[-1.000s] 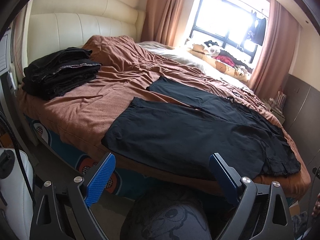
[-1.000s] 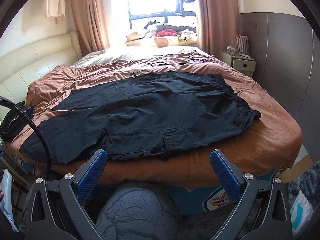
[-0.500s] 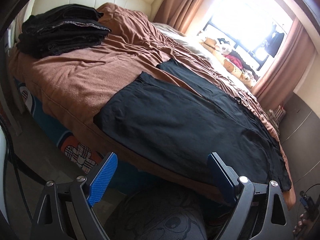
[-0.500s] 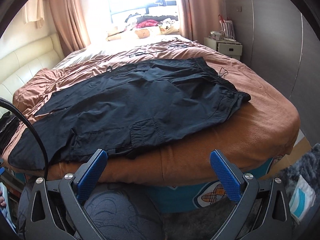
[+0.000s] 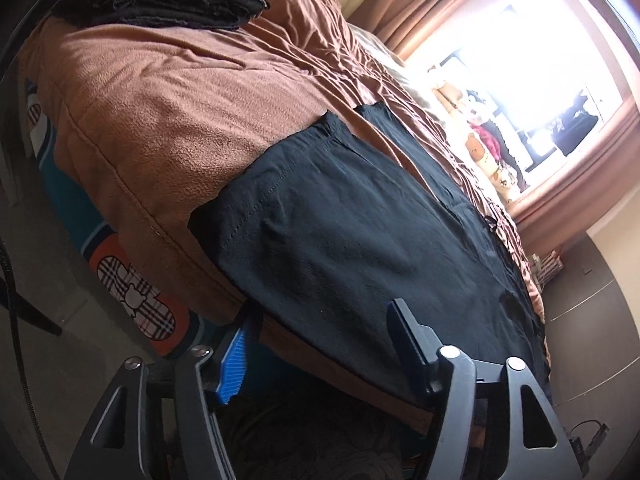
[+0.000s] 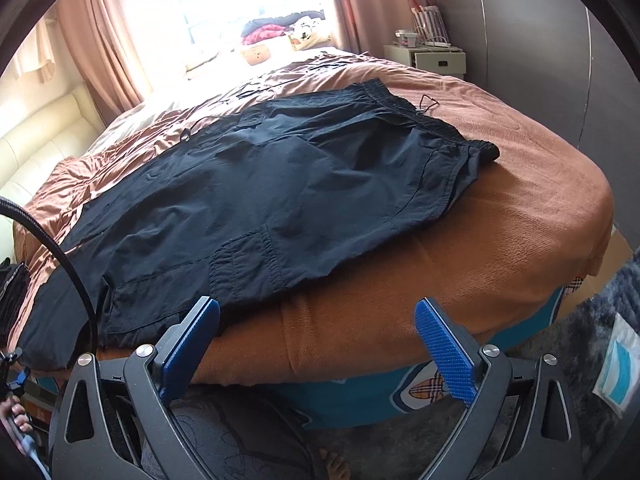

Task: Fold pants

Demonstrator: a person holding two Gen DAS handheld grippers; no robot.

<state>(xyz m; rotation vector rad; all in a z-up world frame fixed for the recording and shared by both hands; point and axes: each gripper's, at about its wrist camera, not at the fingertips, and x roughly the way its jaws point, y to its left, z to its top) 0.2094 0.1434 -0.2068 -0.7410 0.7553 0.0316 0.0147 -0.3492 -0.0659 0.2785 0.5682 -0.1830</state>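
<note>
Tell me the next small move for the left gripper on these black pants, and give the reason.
Probably ease the left gripper forward so its pads straddle the near edge of the black pants, then pinch. Its jaws have just been closing, yet nothing sits between them. The pants lie flat and unfolded on the brown blanket; the right gripper is open too.

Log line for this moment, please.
stage: approach | left gripper: closing over pants near edge, not clamped | right gripper: open, empty, near cargo pocket | pants: flat on bed
</note>
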